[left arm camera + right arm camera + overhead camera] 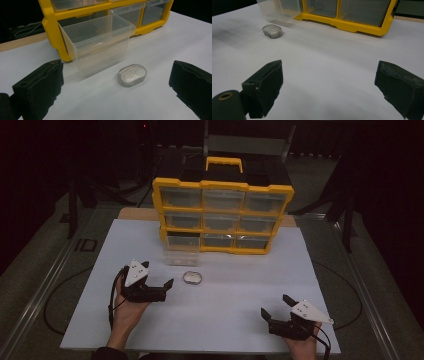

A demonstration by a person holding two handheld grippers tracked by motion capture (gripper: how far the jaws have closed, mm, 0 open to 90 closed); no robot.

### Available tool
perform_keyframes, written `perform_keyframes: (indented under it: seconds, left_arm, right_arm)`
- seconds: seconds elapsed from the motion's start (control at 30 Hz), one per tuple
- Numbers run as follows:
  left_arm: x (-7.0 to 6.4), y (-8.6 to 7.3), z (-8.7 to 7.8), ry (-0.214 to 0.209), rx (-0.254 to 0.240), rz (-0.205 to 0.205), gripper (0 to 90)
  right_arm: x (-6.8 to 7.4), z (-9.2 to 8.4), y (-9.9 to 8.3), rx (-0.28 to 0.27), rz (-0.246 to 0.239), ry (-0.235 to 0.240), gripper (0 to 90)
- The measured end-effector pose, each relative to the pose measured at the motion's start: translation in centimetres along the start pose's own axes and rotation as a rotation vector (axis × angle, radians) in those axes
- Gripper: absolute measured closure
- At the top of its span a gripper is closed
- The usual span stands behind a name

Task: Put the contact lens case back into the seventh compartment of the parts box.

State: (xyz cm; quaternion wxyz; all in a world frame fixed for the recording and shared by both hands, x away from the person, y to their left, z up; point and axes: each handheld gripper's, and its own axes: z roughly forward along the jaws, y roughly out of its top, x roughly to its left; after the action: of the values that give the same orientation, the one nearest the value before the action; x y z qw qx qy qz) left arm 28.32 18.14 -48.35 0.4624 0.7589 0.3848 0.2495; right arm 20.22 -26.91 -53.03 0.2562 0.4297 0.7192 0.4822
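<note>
Left gripper: you hold it with jaws apart and nothing between them, aimed at the small case.
Right gripper: your jaws stand wide apart over bare table, well away from the case.
Small clear oval case: lies flat on the white table, just in front of the pulled-out drawer.
Clear drawer: drawn out of the bottom-left slot of the yellow organizer, open top.
</note>
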Motion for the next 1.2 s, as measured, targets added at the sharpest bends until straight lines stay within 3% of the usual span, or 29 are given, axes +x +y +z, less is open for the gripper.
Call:
perform_keyframes:
  seconds: [0.3,1.2]
  left_arm:
    - [-0.1,0.2,0.9,-0.005,-0.001,0.003,0.6]
    - [-1.8,1.4,4.7,-0.048,0.037,0.051,0.6]
  right_arm:
    - [0.2,0.1,0.1,-0.004,-0.025,-0.007,8.2]
    - [0.2,0.2,0.1,-0.003,-0.029,-0.003,8.2]
